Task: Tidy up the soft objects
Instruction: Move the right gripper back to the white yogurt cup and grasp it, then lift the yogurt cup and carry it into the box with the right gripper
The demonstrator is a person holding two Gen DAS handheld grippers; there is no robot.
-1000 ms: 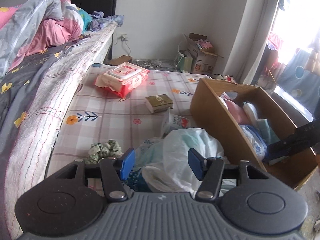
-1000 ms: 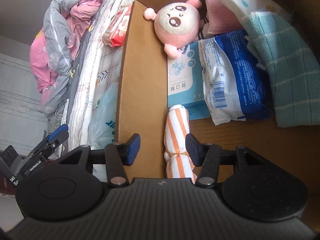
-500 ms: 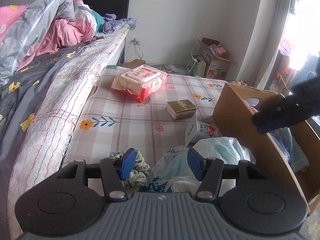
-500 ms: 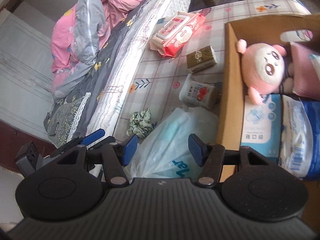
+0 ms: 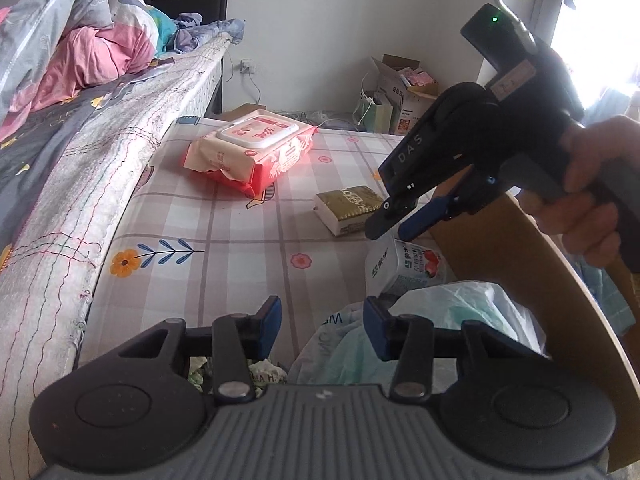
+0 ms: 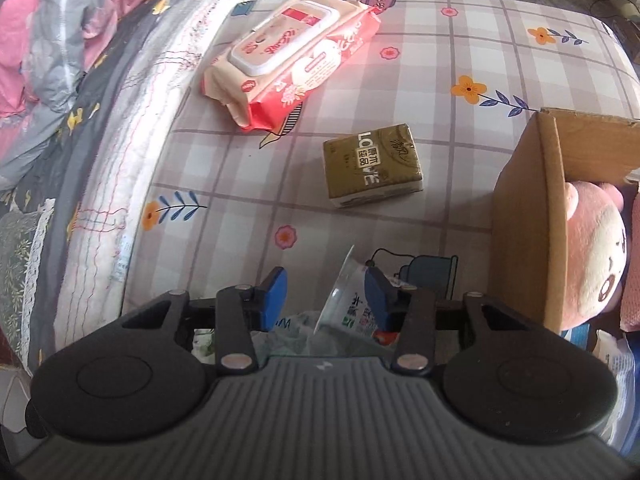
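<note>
Left wrist view: the left gripper (image 5: 322, 316) hovers empty, fingers apart, over a plastic bag (image 5: 440, 312) at the near edge of the checked mattress (image 5: 240, 248); the person's right hand (image 5: 592, 184) holds the right gripper (image 5: 394, 232), marked "DAS", tilted down above the gold tissue pack (image 5: 350, 208), fingers slightly apart. Right wrist view: the right gripper (image 6: 324, 294), fingers apart and empty, points at a tissue pack (image 6: 374, 164) lettered "LOVE" mid-mattress, with a pink plush (image 6: 596, 256) in the cardboard box (image 6: 528, 216) at the right edge.

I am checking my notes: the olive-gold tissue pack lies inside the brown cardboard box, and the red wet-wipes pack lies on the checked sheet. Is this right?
Not quite. The olive-gold tissue pack lies on the checked sheet, outside the brown cardboard box, as the right wrist view shows. The red wet-wipes pack does lie on the sheet.
</note>
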